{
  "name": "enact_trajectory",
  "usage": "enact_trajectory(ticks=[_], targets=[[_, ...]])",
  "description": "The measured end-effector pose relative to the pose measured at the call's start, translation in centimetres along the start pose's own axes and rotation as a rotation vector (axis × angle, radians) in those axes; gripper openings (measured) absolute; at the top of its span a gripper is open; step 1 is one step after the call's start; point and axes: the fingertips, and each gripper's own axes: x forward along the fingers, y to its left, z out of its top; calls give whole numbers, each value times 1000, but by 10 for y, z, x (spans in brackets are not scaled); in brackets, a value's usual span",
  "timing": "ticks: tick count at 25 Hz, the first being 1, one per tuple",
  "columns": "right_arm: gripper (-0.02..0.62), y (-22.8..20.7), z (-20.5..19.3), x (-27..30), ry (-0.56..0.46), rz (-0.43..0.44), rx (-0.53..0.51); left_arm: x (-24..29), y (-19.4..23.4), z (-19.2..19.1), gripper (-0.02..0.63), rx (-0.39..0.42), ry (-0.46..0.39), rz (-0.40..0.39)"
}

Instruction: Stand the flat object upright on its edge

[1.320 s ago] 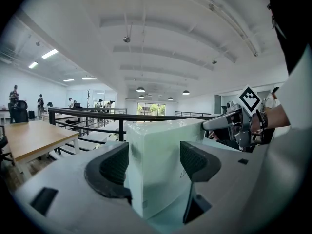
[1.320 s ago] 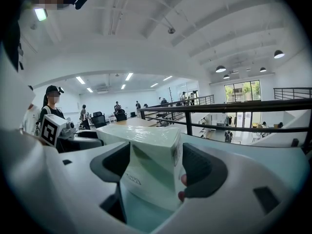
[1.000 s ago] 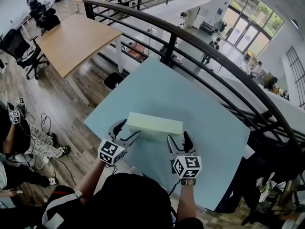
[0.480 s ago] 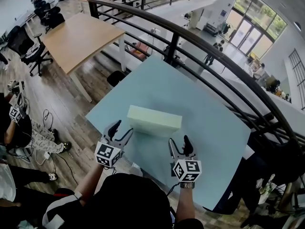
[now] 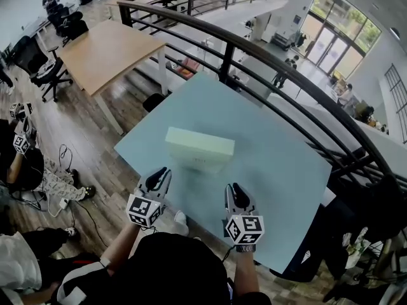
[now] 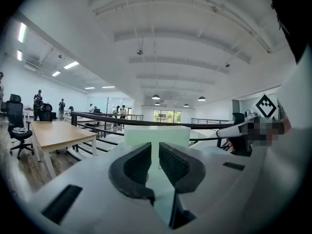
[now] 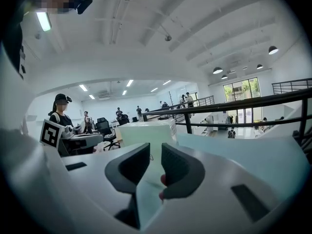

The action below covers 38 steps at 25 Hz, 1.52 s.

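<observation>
A pale green foam block (image 5: 199, 149) stands on its long edge on the light blue table (image 5: 273, 164); nothing is touching it. My left gripper (image 5: 159, 175) hovers at the table's near edge, short of the block's left end. Its jaws are closing to a narrow gap with nothing between them. My right gripper (image 5: 234, 192) sits back from the block's right end, jaws also closing and empty. The left gripper view shows the block (image 6: 156, 135) straight beyond the left gripper (image 6: 155, 152). In the right gripper view the block (image 7: 146, 133) stands past the right gripper (image 7: 156, 160).
A black railing (image 5: 254, 49) runs behind the table, with a drop to a lower floor beyond. A wooden desk (image 5: 105, 49) and office chairs (image 5: 35, 62) stand at the upper left. People sit on the floor at the left. The table's near edge lies just under both grippers.
Both grippers have drawn back from the block's ends toward the table's near edge. Their wide-open jaws have narrowed to a slit. The block stays standing on the table.
</observation>
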Motion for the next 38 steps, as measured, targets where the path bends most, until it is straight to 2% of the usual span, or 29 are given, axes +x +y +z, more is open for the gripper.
enact_trajectory(ticks=[3, 7, 24, 38], targets=[[40, 7, -2, -17, -10, 9, 2, -10, -16, 2, 30, 5, -7, -6], [9, 18, -10, -40, -13, 35, 0, -27, -39, -2, 5, 8, -17, -20], [9, 68, -20, -120, -69, 114, -5, -110, -109, -11, 3, 2, -33, -17], [8, 101, -23, -138, -92, 151, -31, -141, -120, -15, 3, -14, -61, -10]])
